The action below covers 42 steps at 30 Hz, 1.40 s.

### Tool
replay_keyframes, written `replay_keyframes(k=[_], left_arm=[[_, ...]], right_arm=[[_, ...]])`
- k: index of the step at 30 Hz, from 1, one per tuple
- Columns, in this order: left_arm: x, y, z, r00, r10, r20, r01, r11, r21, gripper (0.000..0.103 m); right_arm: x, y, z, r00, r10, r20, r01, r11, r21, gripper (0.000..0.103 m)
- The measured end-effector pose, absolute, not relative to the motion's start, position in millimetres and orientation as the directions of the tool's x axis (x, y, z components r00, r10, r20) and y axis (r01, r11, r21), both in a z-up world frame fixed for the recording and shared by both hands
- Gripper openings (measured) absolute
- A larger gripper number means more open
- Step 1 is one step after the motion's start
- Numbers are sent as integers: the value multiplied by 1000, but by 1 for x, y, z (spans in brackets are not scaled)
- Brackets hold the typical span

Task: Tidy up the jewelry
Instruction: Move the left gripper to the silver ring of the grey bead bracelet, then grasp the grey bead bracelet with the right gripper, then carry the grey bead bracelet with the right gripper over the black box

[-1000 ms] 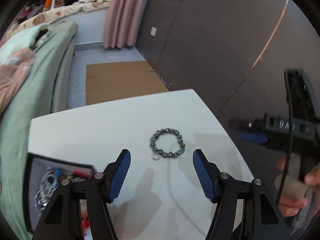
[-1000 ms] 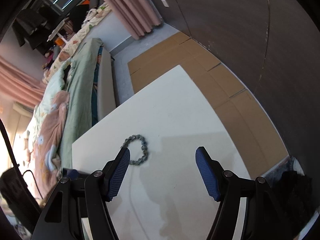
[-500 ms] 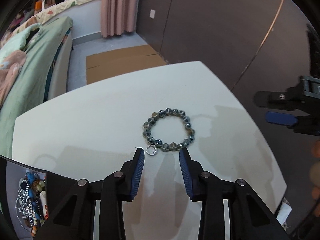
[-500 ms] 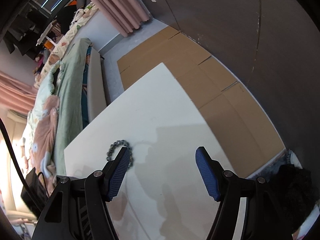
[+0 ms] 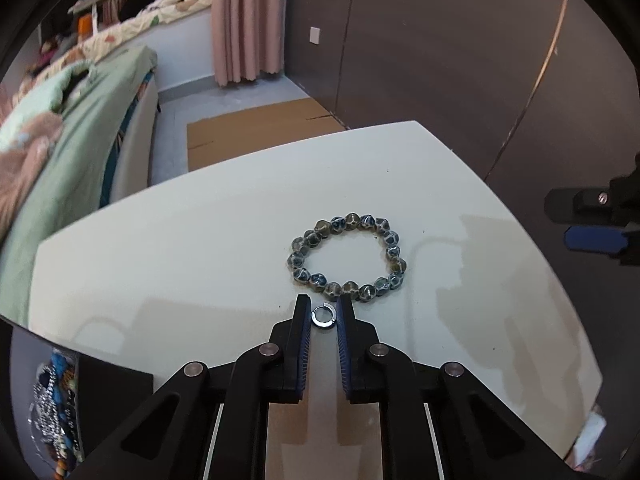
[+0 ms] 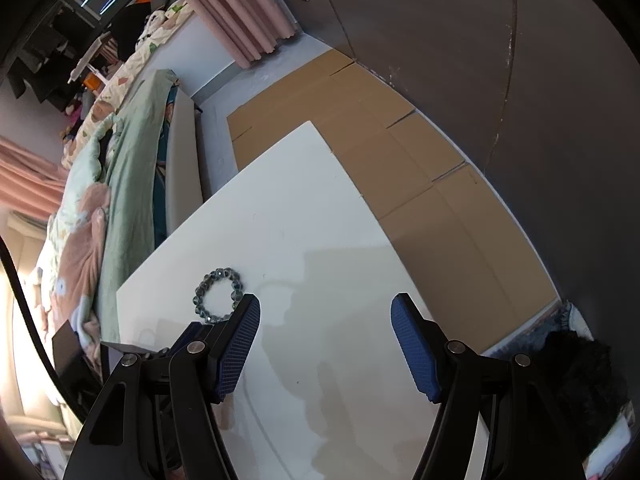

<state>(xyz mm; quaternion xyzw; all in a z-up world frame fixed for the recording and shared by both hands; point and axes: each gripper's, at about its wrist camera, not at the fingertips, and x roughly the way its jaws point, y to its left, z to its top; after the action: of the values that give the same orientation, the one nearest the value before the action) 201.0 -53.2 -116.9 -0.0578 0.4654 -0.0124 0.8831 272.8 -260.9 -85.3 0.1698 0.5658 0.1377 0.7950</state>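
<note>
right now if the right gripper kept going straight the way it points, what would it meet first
Probably bare white table. The right gripper is open with nothing between its fingers; the beaded bracelet lies off to its left, outside that line. Depth is hard to judge.

bed (image 5: 80, 120) green bedding | pink curtain (image 5: 246, 20) | cardboard (image 6: 400, 152) on floor

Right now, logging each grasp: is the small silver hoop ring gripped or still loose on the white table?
Cannot tell: left gripper jaws, just closing, flank the small silver hoop ring; contact unclear.
</note>
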Motion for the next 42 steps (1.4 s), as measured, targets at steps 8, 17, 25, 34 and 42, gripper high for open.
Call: replay_keyframes(k=[8, 17, 25, 34, 42], left_arm=[[189, -31, -84, 629, -109, -770, -52, 982, -182, 13], [173, 4, -52, 679, -125, -723, -91, 964, -252, 13], [151, 37, -27, 724, -116, -680, -116, 951, -285, 13], [127, 66, -21, 720, -100, -687, -149, 944, -294, 13], [116, 81, -30, 678, -93, -729, -195, 933, -301, 13]], right_arm=[[271, -234, -87, 291, 464, -837, -84, 883, 461, 68], [274, -190, -93, 291, 426, -856, -139, 905, 403, 53], [281, -160, -104, 299, 383, -874, -163, 923, 348, 28], [276, -130, -107, 343, 255, -904, -210, 959, 191, 26], [266, -116, -112, 365, 159, -917, -223, 972, 80, 11]])
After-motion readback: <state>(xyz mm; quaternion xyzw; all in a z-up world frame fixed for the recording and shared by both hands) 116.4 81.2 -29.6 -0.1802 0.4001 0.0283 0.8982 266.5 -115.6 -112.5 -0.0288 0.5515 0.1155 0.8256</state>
